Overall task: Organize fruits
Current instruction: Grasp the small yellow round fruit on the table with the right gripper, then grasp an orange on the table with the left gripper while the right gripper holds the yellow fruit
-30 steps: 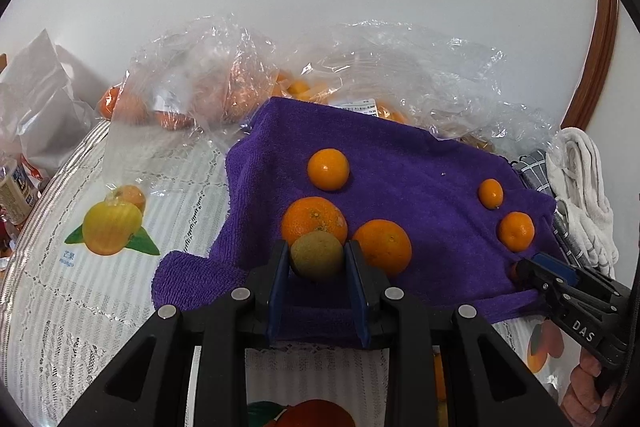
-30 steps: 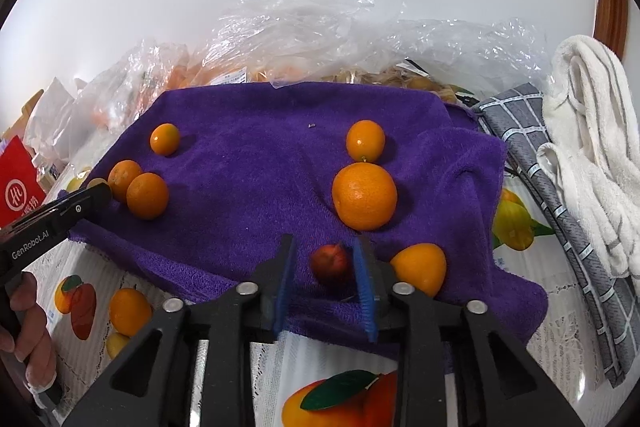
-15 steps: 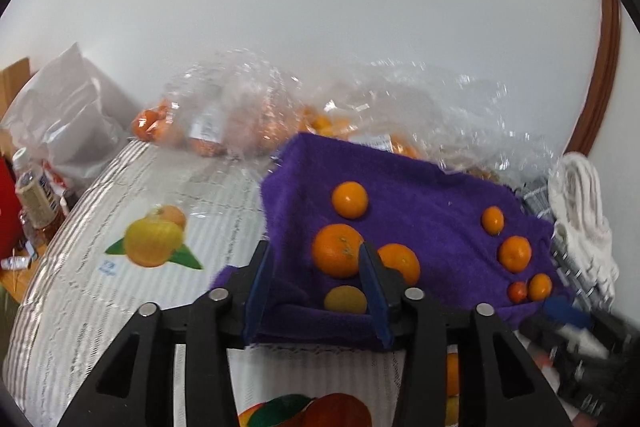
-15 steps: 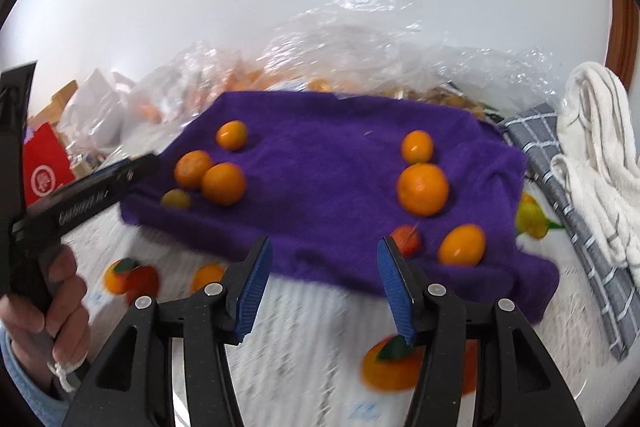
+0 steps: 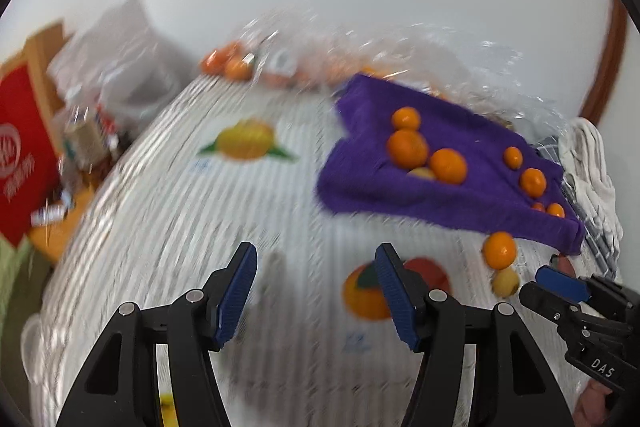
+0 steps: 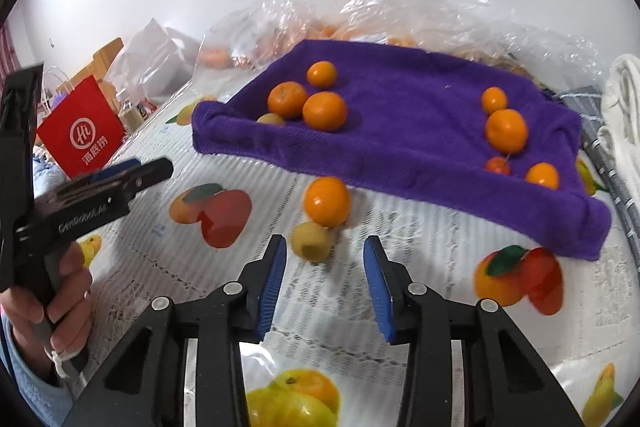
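1. Ahead of your right claw (image 6: pixel 324 281), an orange (image 6: pixel 326 201) and a yellow fruit (image 6: pixel 311 241) block the path.
2. Your left claw (image 5: pixel 316 293) faces bare surface (image 5: pixel 168 211).
3. The purple towel (image 6: pixel 400 131) walls off the far side.

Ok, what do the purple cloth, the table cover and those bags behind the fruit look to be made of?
Purple cloth: looks like terry or microfibre towelling, matte, with a fuzzy nap and soft rolled edges. Table cover: apparently lace-patterned white vinyl or fabric with printed fruit; a slight sheen hints at plastic, but I cannot be sure. Bags: thin clear plastic film, crinkled and glossy, with fruit showing through.
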`<state>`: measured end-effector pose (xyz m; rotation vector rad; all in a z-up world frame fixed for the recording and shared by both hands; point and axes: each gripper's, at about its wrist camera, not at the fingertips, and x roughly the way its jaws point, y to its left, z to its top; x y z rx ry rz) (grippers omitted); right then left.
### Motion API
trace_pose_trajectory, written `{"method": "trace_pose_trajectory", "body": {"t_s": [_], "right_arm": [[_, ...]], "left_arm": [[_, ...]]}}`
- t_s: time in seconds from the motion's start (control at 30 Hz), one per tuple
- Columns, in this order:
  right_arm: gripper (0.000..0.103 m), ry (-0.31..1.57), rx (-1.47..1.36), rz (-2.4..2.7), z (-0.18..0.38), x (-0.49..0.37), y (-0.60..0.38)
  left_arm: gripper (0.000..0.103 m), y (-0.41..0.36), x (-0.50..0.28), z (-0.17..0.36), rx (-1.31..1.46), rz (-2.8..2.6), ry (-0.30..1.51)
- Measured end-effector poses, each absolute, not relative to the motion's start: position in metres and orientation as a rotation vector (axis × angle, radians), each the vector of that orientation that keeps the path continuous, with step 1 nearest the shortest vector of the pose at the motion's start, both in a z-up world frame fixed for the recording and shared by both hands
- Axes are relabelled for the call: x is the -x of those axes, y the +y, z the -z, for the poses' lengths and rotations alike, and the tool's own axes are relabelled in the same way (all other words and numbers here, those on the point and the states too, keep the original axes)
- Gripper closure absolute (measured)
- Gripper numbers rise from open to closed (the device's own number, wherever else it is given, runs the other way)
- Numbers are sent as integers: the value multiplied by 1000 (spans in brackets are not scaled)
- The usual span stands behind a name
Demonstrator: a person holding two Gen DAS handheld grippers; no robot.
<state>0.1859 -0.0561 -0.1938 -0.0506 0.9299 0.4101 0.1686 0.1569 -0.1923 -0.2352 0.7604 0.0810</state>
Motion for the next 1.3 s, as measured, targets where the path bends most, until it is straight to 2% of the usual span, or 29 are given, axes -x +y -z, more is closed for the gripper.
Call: {"method": "trace_pose_trajectory", "body": {"t_s": [0.17,0.3,0.5,0.77,0.9,1.3], "right_arm": [[67,951,94,-408,205,-193,-42],[77,975,111,-404,212,-199,-34],[77,917,138,-399,206,-184,-41],[77,807,163,-281,176,-176,-99],[77,790,139,-230,170,-182,-132],[77,832,27,-154,196,-196,-184]], "left_arm": [[44,165,-170,198,288,-109,790],[44,158,-172,201,239,-135,804],[44,154,-173,201,231,-102,808],[44,151,-175,204,226,-59,821],[39,147,-177,205,207,-48,834],[42,143,-169,197,309,83,845]]}}
